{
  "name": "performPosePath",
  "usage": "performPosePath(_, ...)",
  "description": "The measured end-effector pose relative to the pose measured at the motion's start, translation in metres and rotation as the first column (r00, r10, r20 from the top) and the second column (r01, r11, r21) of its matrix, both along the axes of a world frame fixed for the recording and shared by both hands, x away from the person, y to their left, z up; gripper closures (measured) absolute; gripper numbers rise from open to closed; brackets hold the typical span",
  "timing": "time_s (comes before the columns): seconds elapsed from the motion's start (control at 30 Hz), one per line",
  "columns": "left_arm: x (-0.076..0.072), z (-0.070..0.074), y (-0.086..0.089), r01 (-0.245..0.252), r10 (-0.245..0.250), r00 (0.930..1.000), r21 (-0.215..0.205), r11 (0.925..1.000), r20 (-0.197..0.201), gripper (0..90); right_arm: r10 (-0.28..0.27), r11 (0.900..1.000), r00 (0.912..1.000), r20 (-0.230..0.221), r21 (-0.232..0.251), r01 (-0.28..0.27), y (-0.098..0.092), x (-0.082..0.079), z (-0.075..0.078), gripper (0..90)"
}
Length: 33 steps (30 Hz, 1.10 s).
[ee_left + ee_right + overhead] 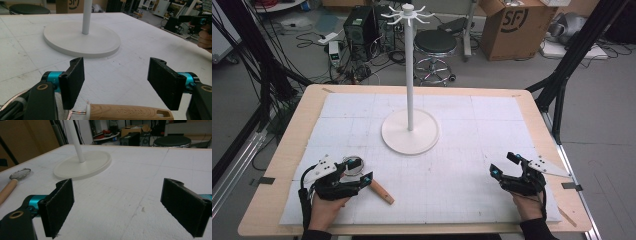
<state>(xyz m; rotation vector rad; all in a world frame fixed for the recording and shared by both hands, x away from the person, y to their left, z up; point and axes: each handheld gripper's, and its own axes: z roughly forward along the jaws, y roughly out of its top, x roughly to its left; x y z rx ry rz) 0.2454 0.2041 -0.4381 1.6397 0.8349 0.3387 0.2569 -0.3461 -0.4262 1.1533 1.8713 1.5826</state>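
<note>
Bench [282,165] carries white stand [410,131] mid-surface. Small strainer [381,191], wooden handle, lies flat on the near-left side of the stand. Left claw [358,171] spread above its handle, not gripping. Right claw [502,163] spread, empty, near-right of the stand.

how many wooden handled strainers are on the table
1. The strainer lies near the table's front left, just by the left gripper, whose open jaws sit above its wooden handle. No others are visible; the grippers could hide something small.
</note>
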Motion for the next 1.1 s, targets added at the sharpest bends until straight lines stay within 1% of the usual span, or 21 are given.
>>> performPosePath(0.03,-0.0001,0.0000,0.0000,0.000,0.000,1.0000,-0.001,1.0000,-0.001,30.3,0.001,1.000,1.0000,-0.002,0.005,-0.001,-0.0004,0.0001,-0.0001,10.8)
performPosePath(0.13,-0.0005,0.0002,-0.0005,0.001,-0.001,1.0000,-0.005,1.0000,-0.003,30.3,-0.002,1.000,1.0000,0.000,0.001,0.002,-0.0002,0.0003,-0.0003,10.8)
performPosePath(0.17,-0.0005,0.0002,-0.0006,0.001,-0.001,1.0000,0.000,1.0000,-0.004,30.4,-0.003,1.000,1.0000,0.003,-0.004,0.003,-0.0001,0.0004,-0.0004,10.8)
performPosePath(0.43,-0.0010,0.0000,-0.0017,-0.002,0.002,0.9999,-0.003,1.0000,-0.014,32.6,-0.009,1.000,1.0000,0.001,-0.003,0.009,0.0001,0.0011,-0.0008,10.8)
performPosePath(0.57,-0.0013,0.0001,-0.0018,-0.003,0.003,0.9999,-0.005,1.0000,-0.016,37.8,-0.010,1.000,0.9999,-0.001,-0.006,0.010,0.0003,0.0013,-0.0011,10.8)
performPosePath(0.6,-0.0014,0.0002,-0.0019,-0.004,0.004,0.9998,-0.006,1.0000,-0.018,41.9,-0.010,1.000,0.9999,-0.002,-0.005,0.010,0.0003,0.0013,-0.0012,10.8)
performPosePath(0.63,-0.0018,0.0002,-0.0020,-0.004,0.004,0.9998,-0.010,0.9999,-0.021,48.4,-0.012,1.000,0.9999,-0.004,-0.005,0.012,0.0002,0.0012,-0.0012,10.8)
performPosePath(0.7,-0.0026,0.0000,-0.0020,0.025,-0.025,0.9991,-0.015,0.9996,-0.035,57.7,-0.016,1.000,0.9999,0.001,-0.007,0.016,-0.0003,0.0013,-0.0012,10.8)
performPosePath(0.73,-0.0026,0.0000,-0.0020,0.025,-0.025,0.9991,-0.015,0.9996,-0.035,62.1,-0.016,1.000,0.9999,-0.001,-0.004,0.016,-0.0004,0.0011,-0.0011,10.8)
performPosePath(0.8,-0.0023,0.0004,-0.0020,0.031,-0.031,0.9988,-0.001,0.9995,-0.039,71.7,-0.017,1.000,0.9998,0.002,-0.007,0.017,-0.0007,0.0014,-0.0011,10.8)
performPosePath(0.83,-0.0022,0.0005,-0.0019,0.034,-0.034,0.9985,-0.001,0.9994,-0.043,75.6,-0.017,1.000,0.9998,-0.001,-0.004,0.017,-0.0005,0.0012,-0.0011,10.8)
performPosePath(0.87,-0.0021,0.0004,-0.0018,0.040,-0.040,0.9982,-0.005,0.9992,-0.044,75.6,-0.017,1.000,0.9998,-0.001,-0.004,0.017,-0.0005,0.0012,-0.0011,10.8)
performPosePath(0.9,-0.0023,0.0004,-0.0016,0.043,-0.043,0.9981,0.001,0.9991,-0.045,84.2,-0.018,1.000,0.9998,0.000,-0.006,0.018,-0.0004,0.0013,-0.0011,10.8)
performPosePath(0.93,-0.0018,0.0002,-0.0019,0.043,-0.042,0.9974,0.016,0.9989,-0.058,86.8,-0.017,1.000,0.9999,0.001,-0.010,0.017,-0.0003,0.0016,-0.0013,10.8)
performPosePath(1.0,-0.0024,0.0005,-0.0035,0.037,-0.034,0.9976,0.037,0.9986,-0.060,89.6,-0.014,1.000,0.9999,0.002,-0.022,0.014,0.0009,0.0011,-0.0012,10.9)
performPosePath(1.03,-0.0024,0.0005,-0.0035,0.037,-0.034,0.9976,0.037,0.9986,-0.060,89.8,-0.011,1.000,0.9999,0.003,-0.024,0.011,0.0016,0.0009,-0.0012,10.9)
performPosePath(1.07,-0.0041,0.0008,-0.0045,0.051,-0.047,0.9952,0.043,0.9978,-0.086,89.9,-0.007,1.000,1.0000,0.007,-0.025,0.007,0.0019,0.0009,-0.0010,10.9)
performPosePath(1.1,-0.0041,0.0008,-0.0045,0.051,-0.047,0.9952,0.043,0.9978,-0.086,90.0,-0.010,1.000,0.9999,0.008,-0.028,0.010,0.0021,0.0005,-0.0008,10.9)
